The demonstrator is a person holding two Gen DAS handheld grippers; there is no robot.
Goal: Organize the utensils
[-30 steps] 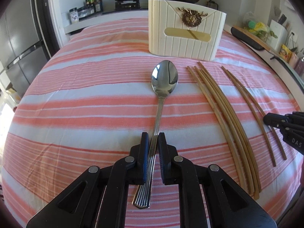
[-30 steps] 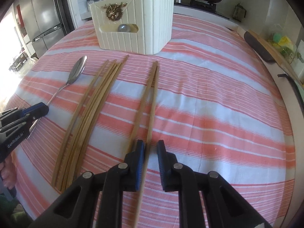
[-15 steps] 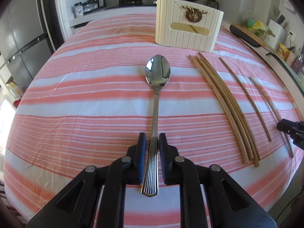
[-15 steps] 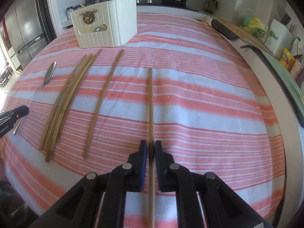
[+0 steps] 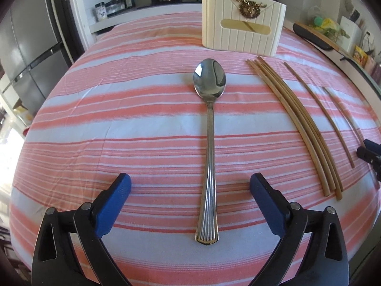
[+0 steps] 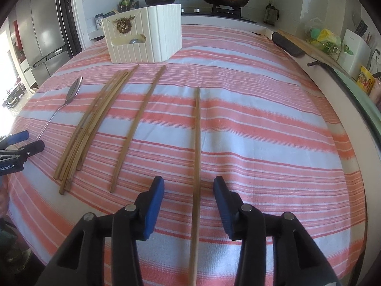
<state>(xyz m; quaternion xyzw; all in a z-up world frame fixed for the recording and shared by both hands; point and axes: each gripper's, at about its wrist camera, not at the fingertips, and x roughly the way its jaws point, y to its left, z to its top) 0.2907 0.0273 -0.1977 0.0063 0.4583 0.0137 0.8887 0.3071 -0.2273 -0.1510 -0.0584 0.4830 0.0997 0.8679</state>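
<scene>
- Where a second ago clamped on the handle, left gripper (image 5: 190,186) now spread wide, jaws just opened, blue pads (image 5: 113,205) well clear on both sides of the ribbed silver metal spoon (image 5: 209,140).
- Spoon flat on the pink-and-white striped tablecloth (image 5: 119,124), no longer pinched; long axis straight ahead along the fingers, bowl at the far end toward the cream ribbed utensil box (image 5: 243,33), handle end near, between the jaws.
- Right gripper (image 6: 188,188) likewise no longer pressed together: jaws just parted, about half spread, touching nothing.
- Single light brown wooden chopstick (image 6: 196,147) lying loose on the cloth between those pads, long axis straight ahead, far tip pointing toward the stove side, near end running under the gripper.
- Further left in the right wrist view, a second lone chopstick (image 6: 138,128), well apart from its former partner where earlier the two lay side by side.
- Beyond it, bundle of chopsticks (image 6: 92,128), slanting toward the box, then the spoon.
</scene>
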